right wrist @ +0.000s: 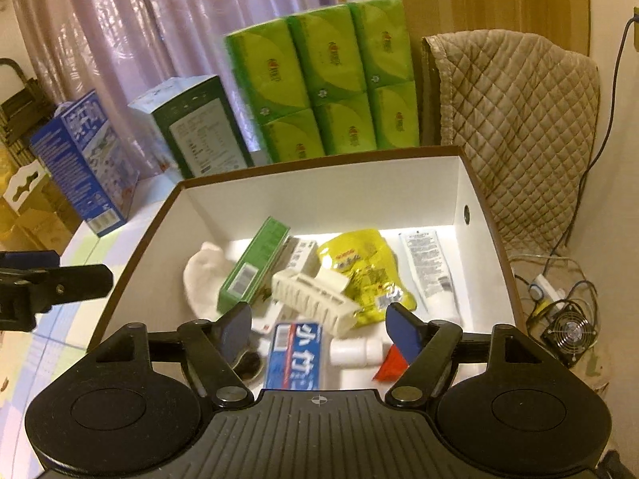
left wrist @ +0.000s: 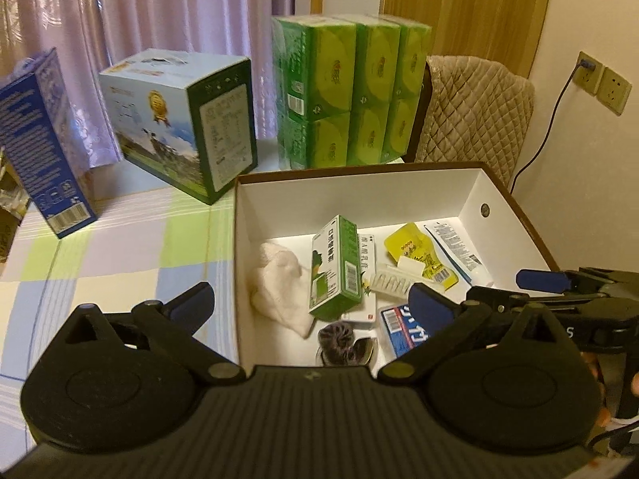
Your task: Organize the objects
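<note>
Currently both claws hover over the white-lined box [right wrist: 319, 195], each with its blue-padded fingers spread apart and nothing between them.

Left gripper [left wrist: 309, 305]: its left finger sits outside the box wall, over the checked tablecloth [left wrist: 120, 255]; its right finger is inside the box. Between the fingers and just ahead stands a green carton [left wrist: 334, 269], tilted, resting on a flat white packet [left wrist: 369, 251]. Left of the carton lies a white cloth [left wrist: 281, 283]. A dark round item close under the claw cannot be identified.

Right gripper [right wrist: 321, 325]: directly between its fingers lies a blue and white box [right wrist: 293, 355], with a white bottle [right wrist: 355, 352] touching its right side. A red packet [right wrist: 390, 363] shows behind the right finger. Just ahead, a cream slatted clip [right wrist: 315, 299] lies across a yellow pouch [right wrist: 361, 269]. Right of the pouch, a white tube [right wrist: 429, 269] lies along the box wall.

Beyond the box stand green tissue packs [right wrist: 331, 80], a milk carton case [left wrist: 183, 119] and a blue carton [left wrist: 44, 143].
</note>
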Motion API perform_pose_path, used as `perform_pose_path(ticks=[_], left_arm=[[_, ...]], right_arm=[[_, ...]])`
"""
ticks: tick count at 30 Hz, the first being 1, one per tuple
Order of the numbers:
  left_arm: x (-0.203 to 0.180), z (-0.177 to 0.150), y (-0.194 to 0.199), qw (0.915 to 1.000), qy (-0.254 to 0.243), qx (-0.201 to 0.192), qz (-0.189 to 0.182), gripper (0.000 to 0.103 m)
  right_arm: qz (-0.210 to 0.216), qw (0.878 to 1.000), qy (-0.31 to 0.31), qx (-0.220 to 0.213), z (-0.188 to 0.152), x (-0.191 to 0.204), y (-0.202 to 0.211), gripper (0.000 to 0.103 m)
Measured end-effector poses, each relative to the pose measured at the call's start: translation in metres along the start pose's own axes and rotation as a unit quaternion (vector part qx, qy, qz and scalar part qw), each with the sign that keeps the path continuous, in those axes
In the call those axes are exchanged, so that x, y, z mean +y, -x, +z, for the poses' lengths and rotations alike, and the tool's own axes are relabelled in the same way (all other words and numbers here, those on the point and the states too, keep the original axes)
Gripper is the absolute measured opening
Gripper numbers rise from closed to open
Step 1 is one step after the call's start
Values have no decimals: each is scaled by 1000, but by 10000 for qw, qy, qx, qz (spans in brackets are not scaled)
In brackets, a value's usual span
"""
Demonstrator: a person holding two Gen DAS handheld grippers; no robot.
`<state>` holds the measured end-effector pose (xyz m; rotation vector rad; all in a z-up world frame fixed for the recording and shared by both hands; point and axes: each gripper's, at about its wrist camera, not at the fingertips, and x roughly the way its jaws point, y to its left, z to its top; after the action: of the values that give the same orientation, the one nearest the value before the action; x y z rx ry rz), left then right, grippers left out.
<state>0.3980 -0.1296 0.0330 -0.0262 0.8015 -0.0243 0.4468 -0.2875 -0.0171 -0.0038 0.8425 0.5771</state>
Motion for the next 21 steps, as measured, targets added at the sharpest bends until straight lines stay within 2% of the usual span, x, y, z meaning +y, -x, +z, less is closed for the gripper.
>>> perform_pose_path(ticks=[6, 21], left_arm=[[15, -24, 36, 9999, 93, -127, 50, 102], [65, -102, 114, 9986, 495, 128, 165, 102]], right_arm=[[36, 10000, -12, 43, -19, 19, 22, 72], [223, 9997, -80, 100, -73, 94, 82, 72]])
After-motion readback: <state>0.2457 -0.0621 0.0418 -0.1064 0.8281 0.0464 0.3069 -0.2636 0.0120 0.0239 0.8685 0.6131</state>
